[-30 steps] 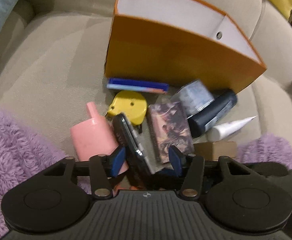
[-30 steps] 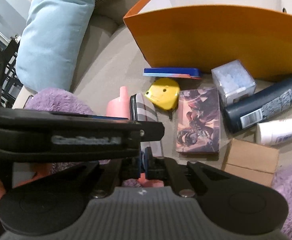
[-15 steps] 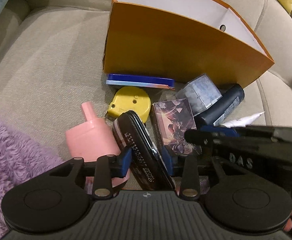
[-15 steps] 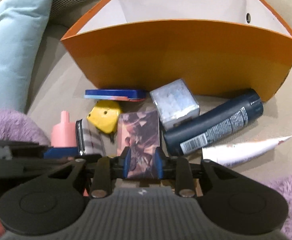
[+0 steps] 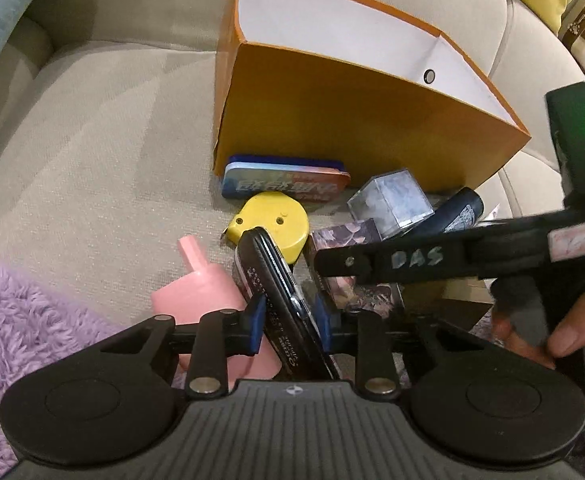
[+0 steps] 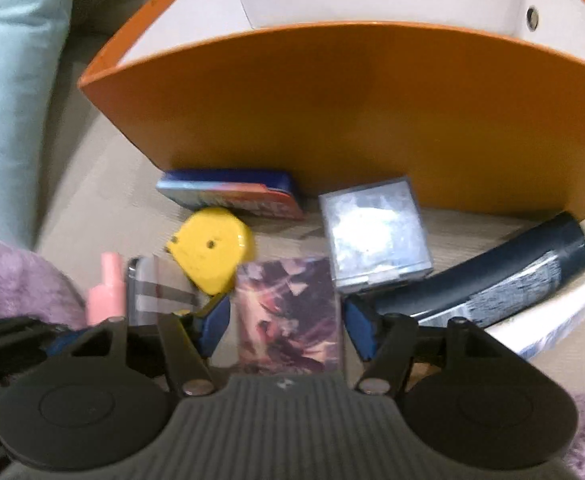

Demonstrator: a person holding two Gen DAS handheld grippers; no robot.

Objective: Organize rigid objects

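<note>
Left wrist view: left tool (image 5: 288, 316) is closing on the black case (image 5: 276, 292), pads touching it, beside the pink funnel (image 5: 208, 292). Right tool (image 6: 284, 324) is opening around the card box (image 6: 288, 312), pads clear. Orange box (image 5: 356, 120) stands behind on the sofa (image 5: 92, 140).

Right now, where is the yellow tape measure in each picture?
Left wrist view: the yellow tape measure lies just above centre, behind the black case that stands between the left gripper's closing pads.
Right wrist view: the yellow tape measure sits left of centre, up and left of the right gripper.
Shared landmark: the blue tin lies just beyond it, against the orange box.
</note>
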